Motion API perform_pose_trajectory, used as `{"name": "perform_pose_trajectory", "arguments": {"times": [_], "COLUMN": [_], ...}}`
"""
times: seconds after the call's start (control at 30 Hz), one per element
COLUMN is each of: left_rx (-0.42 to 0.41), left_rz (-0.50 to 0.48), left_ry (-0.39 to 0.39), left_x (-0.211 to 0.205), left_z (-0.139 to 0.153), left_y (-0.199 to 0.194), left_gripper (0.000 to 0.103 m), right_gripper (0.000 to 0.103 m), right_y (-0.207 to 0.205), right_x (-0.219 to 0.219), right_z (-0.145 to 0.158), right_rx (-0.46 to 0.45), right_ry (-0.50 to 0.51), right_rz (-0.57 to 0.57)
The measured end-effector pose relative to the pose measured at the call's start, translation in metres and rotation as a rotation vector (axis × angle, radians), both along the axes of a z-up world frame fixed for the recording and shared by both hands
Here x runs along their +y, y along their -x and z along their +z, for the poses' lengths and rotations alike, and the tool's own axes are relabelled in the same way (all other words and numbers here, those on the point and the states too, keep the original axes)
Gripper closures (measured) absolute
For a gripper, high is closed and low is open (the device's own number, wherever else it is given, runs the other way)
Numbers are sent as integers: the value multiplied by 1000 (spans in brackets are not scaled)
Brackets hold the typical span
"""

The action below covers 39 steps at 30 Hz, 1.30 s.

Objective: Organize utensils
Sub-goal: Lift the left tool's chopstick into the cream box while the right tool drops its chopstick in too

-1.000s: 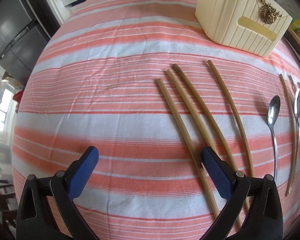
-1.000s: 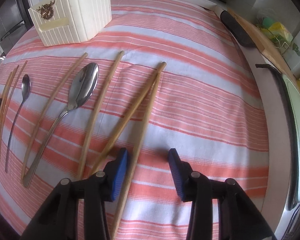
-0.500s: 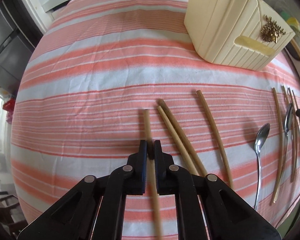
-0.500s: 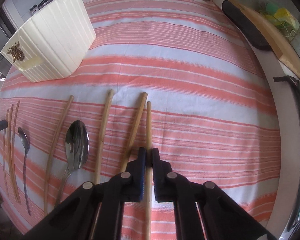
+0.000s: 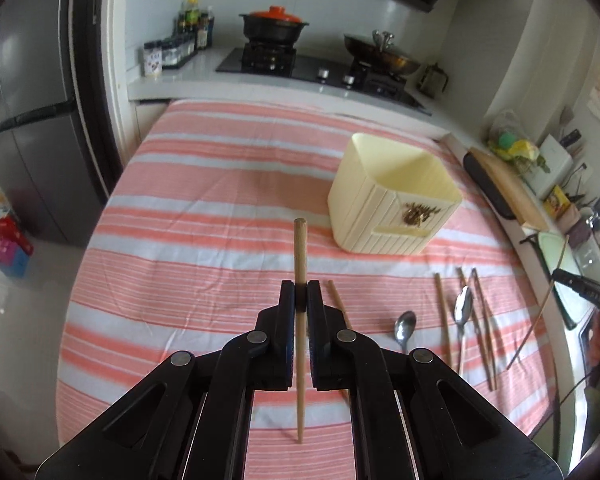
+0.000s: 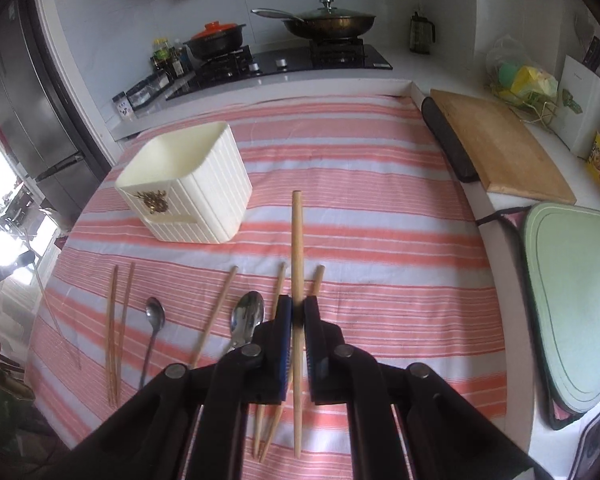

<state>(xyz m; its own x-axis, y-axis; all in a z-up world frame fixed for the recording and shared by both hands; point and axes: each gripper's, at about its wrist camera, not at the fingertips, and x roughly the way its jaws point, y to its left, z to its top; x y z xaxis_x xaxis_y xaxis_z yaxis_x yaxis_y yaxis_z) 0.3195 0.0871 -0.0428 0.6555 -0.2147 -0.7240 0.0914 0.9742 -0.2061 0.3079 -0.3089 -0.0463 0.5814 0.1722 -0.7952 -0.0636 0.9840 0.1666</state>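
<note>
My left gripper is shut on a wooden chopstick and holds it lifted above the striped tablecloth. My right gripper is shut on another wooden chopstick, also lifted. A cream ribbed utensil holder stands open-topped ahead and to the right in the left wrist view; in the right wrist view the holder is ahead to the left. Several chopsticks and two spoons, a small spoon and a large spoon, lie on the cloth.
The striped cloth covers the table. A wooden cutting board and a pale green board lie along the right edge. A stove with pots is behind. A fridge stands at the left.
Both grippers closed on a chopstick each and lifted them off the cloth. Both cameras rose and tilted up, so the kitchen now shows.
</note>
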Motion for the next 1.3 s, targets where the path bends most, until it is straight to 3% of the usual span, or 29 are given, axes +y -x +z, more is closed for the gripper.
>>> {"name": "perform_pose_trajectory", "arguments": {"times": [0.17, 0.37, 0.67, 0.83, 0.93, 1.1, 1.3], "left_rx": [-102, -166, -319, -330, -260, -91, 41], "left_rz": [-22, -36, -51, -37, -40, -61, -73], "left_ry": [27, 67, 105, 84, 63, 27, -7], "left_x": [-1, -3, -20, -40, -52, -69, -82], "left_z": [30, 61, 138, 148, 130, 77, 22], "left_y": [21, 20, -24, -75, -109, -155, -186], "left_gripper": [99, 99, 99, 99, 99, 99, 98], "right_gripper": [97, 97, 97, 97, 97, 97, 96], "right_y": [30, 37, -14, -65, -100, -148, -175], "right_x": [10, 30, 73, 104, 117, 128, 120], "right_z": [38, 65, 134, 148, 131, 79, 25], "right_rx": [-107, -248, -493, -588, -558, -403, -252], "right_ry": [17, 22, -83, -96, -86, -61, -59], "right_rz": [16, 28, 48, 56, 54, 47, 14]}}
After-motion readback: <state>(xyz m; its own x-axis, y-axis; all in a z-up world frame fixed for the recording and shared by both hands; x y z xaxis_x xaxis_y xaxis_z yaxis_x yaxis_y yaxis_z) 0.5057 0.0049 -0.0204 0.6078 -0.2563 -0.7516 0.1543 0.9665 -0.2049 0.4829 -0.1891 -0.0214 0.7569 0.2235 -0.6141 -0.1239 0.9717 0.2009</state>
